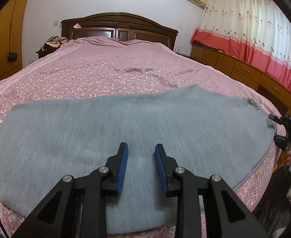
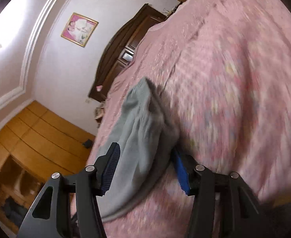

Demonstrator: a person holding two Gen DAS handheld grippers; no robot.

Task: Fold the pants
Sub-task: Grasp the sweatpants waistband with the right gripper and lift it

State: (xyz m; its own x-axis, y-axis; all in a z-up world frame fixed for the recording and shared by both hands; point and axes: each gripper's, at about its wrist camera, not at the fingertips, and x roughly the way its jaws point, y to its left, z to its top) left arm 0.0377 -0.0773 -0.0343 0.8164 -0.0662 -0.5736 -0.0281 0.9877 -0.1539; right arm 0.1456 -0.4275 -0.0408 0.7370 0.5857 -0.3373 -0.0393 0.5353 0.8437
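Grey knit pants (image 1: 113, 138) are straddled by the wide-open right hand-held gripper (image 2: 145, 168), tilted sideways; the half-open left hand-held gripper (image 1: 141, 166) is held above, empty.

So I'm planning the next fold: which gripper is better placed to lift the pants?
Right gripper: its open jaws already straddle the end of the pants. Left gripper merely hovers open above the middle.
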